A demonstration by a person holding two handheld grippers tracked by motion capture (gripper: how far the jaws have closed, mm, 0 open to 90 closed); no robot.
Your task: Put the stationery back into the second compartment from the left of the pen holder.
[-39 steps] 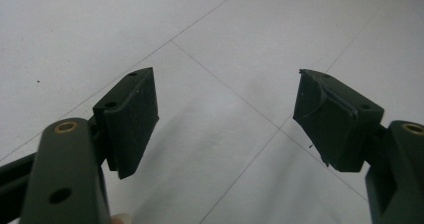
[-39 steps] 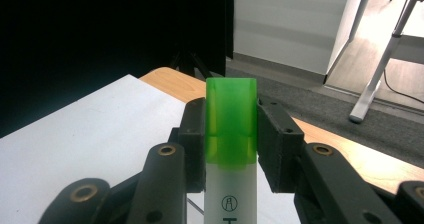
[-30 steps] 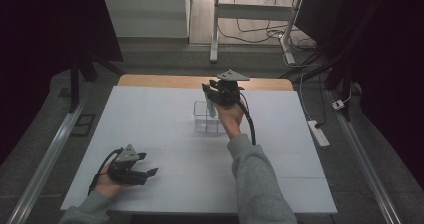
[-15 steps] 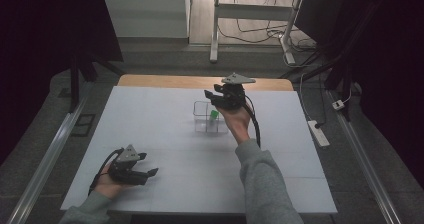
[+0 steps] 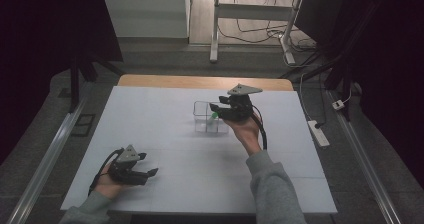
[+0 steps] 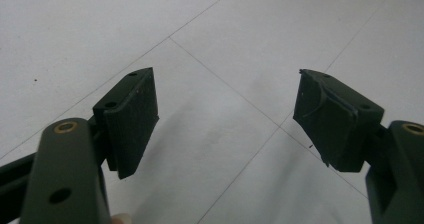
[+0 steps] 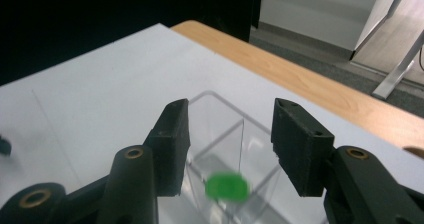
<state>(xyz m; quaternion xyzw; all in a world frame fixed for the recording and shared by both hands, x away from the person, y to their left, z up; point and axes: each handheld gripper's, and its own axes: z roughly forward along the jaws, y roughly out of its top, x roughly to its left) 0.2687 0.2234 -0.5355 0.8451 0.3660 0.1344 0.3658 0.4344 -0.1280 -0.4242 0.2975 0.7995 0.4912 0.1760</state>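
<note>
**Green piece released over the clear box**

The small green rounded piece sits low inside the clear, square, open-topped plastic box; its blur in the right gripper view leaves it unclear whether it has settled on the bottom or is dropping. In the high view the piece shows as a green fleck at the box's right side, just beside the gripper's tips. The box stands upright on the white counter, right of its middle.

The right gripper hovers over the box's opening, its fingers parted to a middling gap with nothing pressed between them; they have just been opening, and the green piece lies below them, free of the pads. In the high view this gripper reaches in from the box's right.

The left gripper rests low near the counter's near left corner, well apart from the box, fingers spread wide over bare counter; the high view agrees.

Risks, as I judge them: the light box could be nudged or tipped if the right fingers catch its rim while pulling away, since nothing steadies it. The piece may also bounce inside before coming to rest.
</note>
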